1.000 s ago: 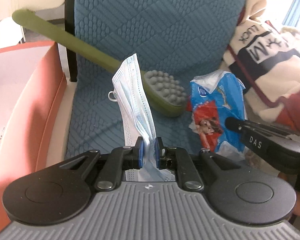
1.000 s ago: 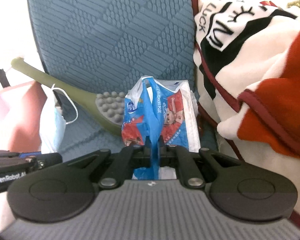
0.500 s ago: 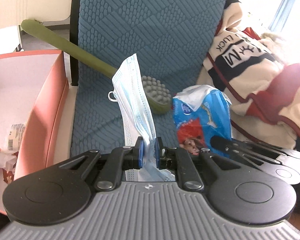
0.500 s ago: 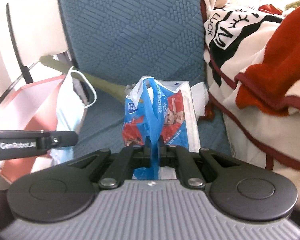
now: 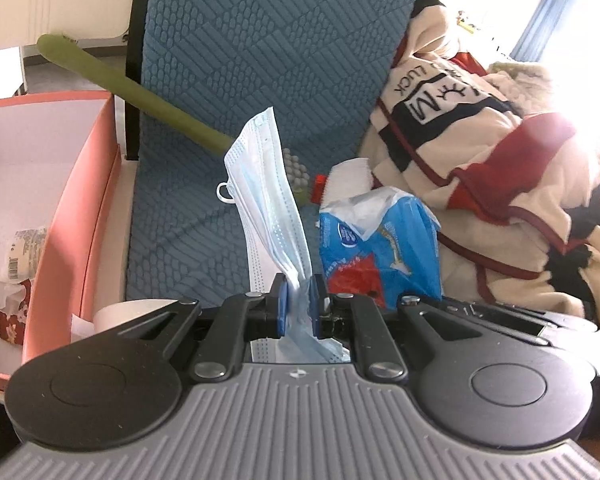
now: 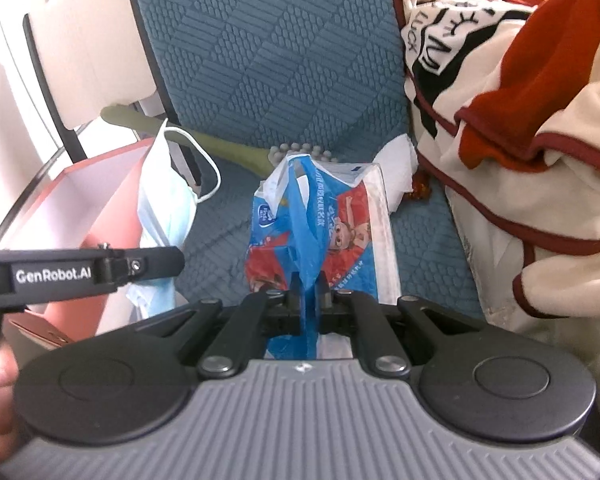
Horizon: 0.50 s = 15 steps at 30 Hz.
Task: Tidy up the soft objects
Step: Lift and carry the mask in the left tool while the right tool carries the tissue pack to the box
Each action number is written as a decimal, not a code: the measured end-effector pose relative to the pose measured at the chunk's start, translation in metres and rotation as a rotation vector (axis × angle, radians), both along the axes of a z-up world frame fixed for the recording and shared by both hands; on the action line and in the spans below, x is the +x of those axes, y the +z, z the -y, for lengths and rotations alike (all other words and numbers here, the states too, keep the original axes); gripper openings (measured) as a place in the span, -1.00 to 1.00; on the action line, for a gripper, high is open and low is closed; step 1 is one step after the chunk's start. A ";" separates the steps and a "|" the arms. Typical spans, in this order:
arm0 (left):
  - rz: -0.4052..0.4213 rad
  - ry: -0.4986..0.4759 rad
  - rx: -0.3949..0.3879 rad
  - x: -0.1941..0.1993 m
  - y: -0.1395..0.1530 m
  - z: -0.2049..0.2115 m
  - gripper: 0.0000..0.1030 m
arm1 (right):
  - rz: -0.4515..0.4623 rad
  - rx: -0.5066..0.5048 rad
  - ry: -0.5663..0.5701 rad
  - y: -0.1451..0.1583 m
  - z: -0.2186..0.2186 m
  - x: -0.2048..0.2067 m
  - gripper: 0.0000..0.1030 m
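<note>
As both tongs pull back off the chair seat, pink box now nearer: L tongs clamp mask, R tongs pinch tissue pack; drop-off likely next.

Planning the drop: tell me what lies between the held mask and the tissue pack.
In the right wrist view, only bare blue seat cushion shows between mask and tissue pack.

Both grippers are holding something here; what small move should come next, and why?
Probably carry the face mask leftward over the pink box before letting go. The left gripper is shut on the mask, the box lies open just to its left with small items already inside, and the right gripper holds the tissue pack by its blue handle, likely bound the same way.
</note>
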State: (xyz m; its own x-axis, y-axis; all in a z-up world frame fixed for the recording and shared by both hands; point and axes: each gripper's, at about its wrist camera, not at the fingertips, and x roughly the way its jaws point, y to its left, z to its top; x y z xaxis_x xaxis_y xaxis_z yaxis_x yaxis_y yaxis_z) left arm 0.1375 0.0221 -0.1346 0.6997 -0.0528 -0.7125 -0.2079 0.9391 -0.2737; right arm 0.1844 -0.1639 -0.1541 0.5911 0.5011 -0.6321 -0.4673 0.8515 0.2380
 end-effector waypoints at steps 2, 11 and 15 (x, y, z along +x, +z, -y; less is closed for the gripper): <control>0.008 -0.001 -0.003 -0.005 0.004 -0.001 -0.73 | 0.009 0.007 0.004 0.007 0.001 -0.005 -0.84; 0.066 0.020 -0.018 -0.034 0.030 -0.015 -0.73 | 0.049 0.043 0.031 0.036 -0.009 -0.027 -0.84; 0.086 0.052 -0.011 -0.049 0.039 -0.025 -0.73 | 0.063 0.056 0.056 0.046 -0.021 -0.034 -0.84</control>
